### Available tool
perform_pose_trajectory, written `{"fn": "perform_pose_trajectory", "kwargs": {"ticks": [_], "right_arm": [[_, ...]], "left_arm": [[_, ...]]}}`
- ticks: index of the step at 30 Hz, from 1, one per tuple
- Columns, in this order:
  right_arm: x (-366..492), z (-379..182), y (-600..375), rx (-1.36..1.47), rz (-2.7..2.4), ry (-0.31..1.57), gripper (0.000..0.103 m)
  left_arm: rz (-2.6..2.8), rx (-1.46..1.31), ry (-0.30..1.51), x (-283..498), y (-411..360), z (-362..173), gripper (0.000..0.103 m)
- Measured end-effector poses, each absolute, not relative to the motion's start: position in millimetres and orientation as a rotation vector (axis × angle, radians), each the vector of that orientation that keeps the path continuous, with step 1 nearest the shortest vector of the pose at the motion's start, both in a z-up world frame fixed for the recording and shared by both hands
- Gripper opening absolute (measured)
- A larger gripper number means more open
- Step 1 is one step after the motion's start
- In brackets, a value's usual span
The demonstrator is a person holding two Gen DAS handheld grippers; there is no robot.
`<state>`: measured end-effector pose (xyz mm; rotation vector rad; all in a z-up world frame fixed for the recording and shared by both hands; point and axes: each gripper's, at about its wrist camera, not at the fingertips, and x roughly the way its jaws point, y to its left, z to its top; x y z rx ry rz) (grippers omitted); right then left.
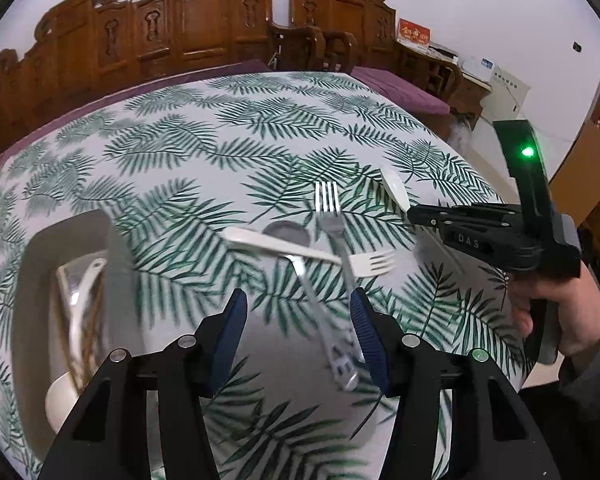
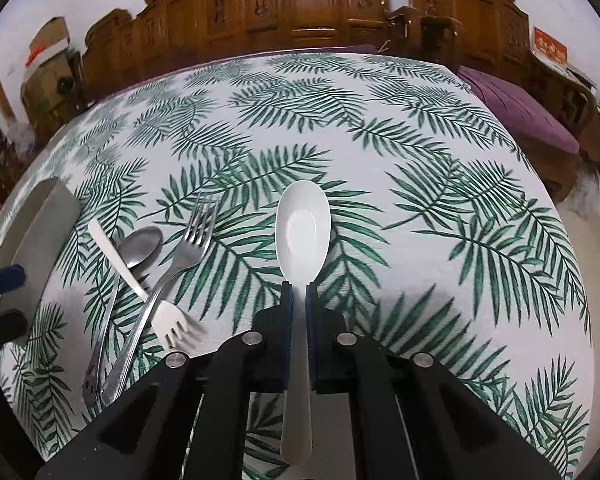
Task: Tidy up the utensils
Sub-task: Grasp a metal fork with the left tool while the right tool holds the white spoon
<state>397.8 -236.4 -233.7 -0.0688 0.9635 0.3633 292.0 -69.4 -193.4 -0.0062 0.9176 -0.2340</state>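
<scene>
In the right wrist view my right gripper [image 2: 299,292] is shut on the handle of a white plastic spoon [image 2: 302,228], whose bowl points away over the leaf-print cloth. The left wrist view shows that gripper [image 1: 416,214] at the right with the spoon [image 1: 396,188]. My left gripper [image 1: 300,322] is open above a crossed pile: a metal fork [image 1: 328,208], a metal spoon [image 1: 286,234] and a white plastic fork [image 1: 374,264]. The metal handles run down beside its right pad [image 1: 364,332]. The same pile lies at the left in the right wrist view: the metal fork [image 2: 196,232], the metal spoon [image 2: 140,246] and the white fork [image 2: 168,320].
A grey utensil tray [image 1: 72,224] stands at the table's left with a white spoon [image 1: 60,400] inside; its corner [image 2: 48,216] shows in the right wrist view. Carved wooden chairs [image 2: 300,4] with purple cushions line the far side. A person's hand [image 1: 552,312] holds the right gripper.
</scene>
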Motion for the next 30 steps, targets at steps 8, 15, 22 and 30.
{"fn": "perform_pose_trajectory", "kwargs": {"ticks": [8,15,22,30], "right_arm": [[398.4,-234.9,-246.5,-0.031,0.363,0.963,0.008],[397.7,-234.3,-246.5,-0.014,0.375,0.961,0.008],[397.2,-232.4,-246.1,-0.002,0.385,0.955,0.008],[397.1,-231.6,-245.7,0.003,0.392,0.955,0.008]], "left_arm": [[-0.29,-0.006,0.97,319.5,-105.2,-212.6,0.03],[-0.265,0.065,1.055,338.1,-125.2,-237.2,0.026],[-0.238,0.106,1.064,350.3,-131.0,-243.1,0.026],[-0.224,0.139,1.053,361.8,-134.0,-244.9,0.017]]}}
